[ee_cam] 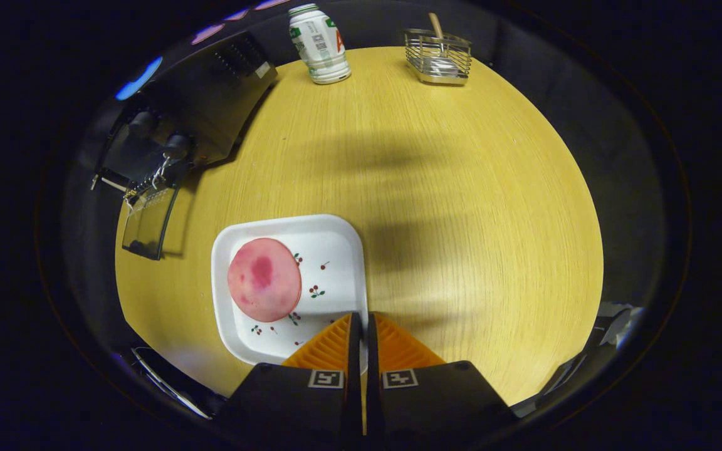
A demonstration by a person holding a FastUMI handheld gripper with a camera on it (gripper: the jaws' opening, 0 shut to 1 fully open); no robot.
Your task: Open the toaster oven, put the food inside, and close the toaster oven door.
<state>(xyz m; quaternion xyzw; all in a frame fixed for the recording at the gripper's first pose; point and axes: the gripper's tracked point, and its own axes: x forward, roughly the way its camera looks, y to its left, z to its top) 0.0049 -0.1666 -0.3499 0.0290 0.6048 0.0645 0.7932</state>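
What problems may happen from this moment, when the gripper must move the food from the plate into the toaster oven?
1. The gripper is shut at the near right rim of the white plate, while the pink round food lies to its left; unless it opens and shifts, it may nudge the plate.
2. The food looks flat and low, so the fingers may slide over it.
3. The toaster oven door hangs open beside the plate; a careless swing could hit it.

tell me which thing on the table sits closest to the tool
The white plate holding the pink food; the shut tool hovers at its edge, while bottle and wire basket stand far beyond.
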